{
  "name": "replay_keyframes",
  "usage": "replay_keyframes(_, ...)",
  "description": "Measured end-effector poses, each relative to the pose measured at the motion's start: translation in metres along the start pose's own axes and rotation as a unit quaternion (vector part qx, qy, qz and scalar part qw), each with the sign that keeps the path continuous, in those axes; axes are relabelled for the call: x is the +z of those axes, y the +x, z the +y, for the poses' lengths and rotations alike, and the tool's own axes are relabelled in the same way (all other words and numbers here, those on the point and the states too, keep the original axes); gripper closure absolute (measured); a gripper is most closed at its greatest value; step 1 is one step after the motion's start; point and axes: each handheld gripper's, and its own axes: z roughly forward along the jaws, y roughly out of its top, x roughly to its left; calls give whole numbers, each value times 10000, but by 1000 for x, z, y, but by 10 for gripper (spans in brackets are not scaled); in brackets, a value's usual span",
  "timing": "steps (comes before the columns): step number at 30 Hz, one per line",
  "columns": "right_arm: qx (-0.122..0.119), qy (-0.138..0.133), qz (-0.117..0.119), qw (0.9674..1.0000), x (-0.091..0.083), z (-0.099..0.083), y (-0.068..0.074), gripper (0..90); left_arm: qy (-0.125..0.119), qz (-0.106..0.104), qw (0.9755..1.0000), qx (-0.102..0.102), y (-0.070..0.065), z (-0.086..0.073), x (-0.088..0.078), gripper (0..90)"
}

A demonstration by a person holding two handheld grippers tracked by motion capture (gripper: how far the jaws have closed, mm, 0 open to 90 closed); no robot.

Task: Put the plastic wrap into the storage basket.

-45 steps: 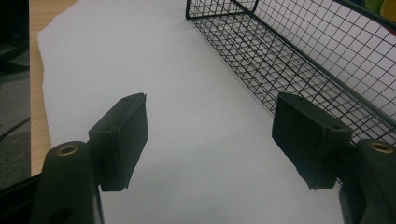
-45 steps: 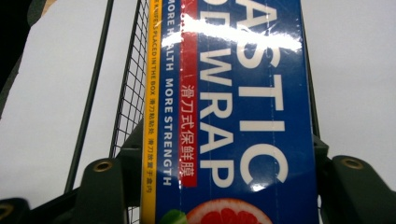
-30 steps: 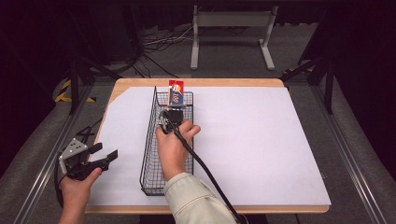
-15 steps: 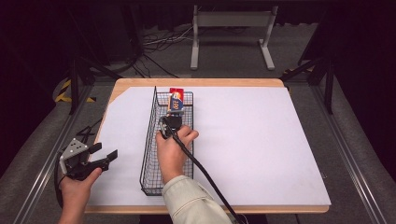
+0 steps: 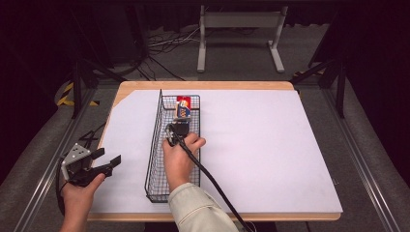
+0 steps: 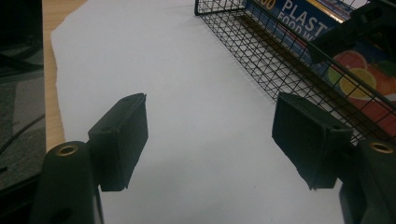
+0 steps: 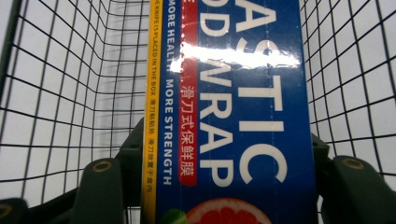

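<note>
A long blue plastic wrap box (image 5: 184,109), with fruit pictures and white lettering, lies lengthwise in the far half of a black wire basket (image 5: 153,145). My right gripper (image 5: 177,126) is shut on the box's near end, one jaw on each long side. In the right gripper view the box (image 7: 238,102) runs away between the jaws, with basket mesh (image 7: 70,93) on both sides. My left gripper (image 5: 107,160) is open and holds nothing, low over the white sheet to the left of the basket. The left gripper view has its jaws (image 6: 210,135) wide apart, with the basket (image 6: 261,51) and box (image 6: 369,74) at upper right.
A white sheet (image 5: 270,145) covers most of the wooden table (image 5: 241,85). The basket stands left of centre, its long axis running from near to far. Dark floor, cables and a metal stand (image 5: 239,29) lie beyond the table's far edge.
My right gripper has sunk a little with the box, deeper into the basket. The left gripper has stayed where it was.
</note>
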Motion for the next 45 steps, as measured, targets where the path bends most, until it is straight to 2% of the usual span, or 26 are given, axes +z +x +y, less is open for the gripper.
replay_keyframes(10, 11, 127, -27, 9999, 6, -2, -2, 388, 27, 20, 10000, -65, 1, 0, 0, 274)
replay_keyframes(16, -156, 174, 8, 9997, 9, -3, -1, 355, 31, 7, 10000, -88, 1, 0, 0, 274)
replay_keyframes(18, -226, 6, 68, 9997, 6, -2, -1, 327, 28, 8, 9999, -96, 1, 0, 0, 274)
replay_keyframes(23, -204, 69, 304, 9993, -3, 3, -3, 309, 43, 7, 10000, -88, 1, 0, 1, 273)
replay_keyframes(24, -220, 31, 311, 9993, -5, 3, -4, 270, 41, 9, 10000, -88, 1, 0, 1, 273)
replay_keyframes(26, -349, -106, 242, 9990, -12, 6, -4, 239, 43, 12, 10000, -80, 2, 0, 1, 273)
replay_keyframes(30, -585, -226, 352, 9974, -29, 15, -9, 238, 54, 12, 10000, -59, 1, 0, 1, 273)
replay_keyframes(33, -782, -297, 509, 9952, -40, 23, -20, 226, 38, 3, 9999, -93, 1, 0, 1, 273)
replay_keyframes(34, -782, -297, 509, 9952, -40, 23, -20, 226, 63, -4, 9999, -86, 1, 0, 1, 273)
replay_keyframes(36, -1176, -455, 674, 9897, -52, 29, -35, 215, 64, -1, 10000, -68, 2, 0, 1, 272)
replay_keyframes(38, -1619, -600, 734, 9822, -60, 31, -50, 205, 51, -16, 9999, -100, 2, 0, 1, 272)
replay_keyframes(40, -1926, -803, 786, 9748, -69, 32, -69, 207, 55, -17, 9999, -97, 2, 0, 2, 271)
replay_keyframes(42, -2126, -955, 920, 9681, -77, 31, -95, 208, 62, -27, 9999, -93, 2, -1, 3, 271)
replay_keyframes(43, -2142, -1003, 959, 9669, -79, 30, -105, 208, 72, -20, 10000, -61, 2, -1, 4, 271)
replay_keyframes(44, -2199, -1073, 1025, 9642, -82, 28, -122, 208, 78, -29, 10000, -54, 1, -1, 4, 270)
replay_keyframes(45, -2199, -1073, 1025, 9642, -82, 28, -122, 208, 78, -29, 10000, -54, 1, -1, 4, 270)
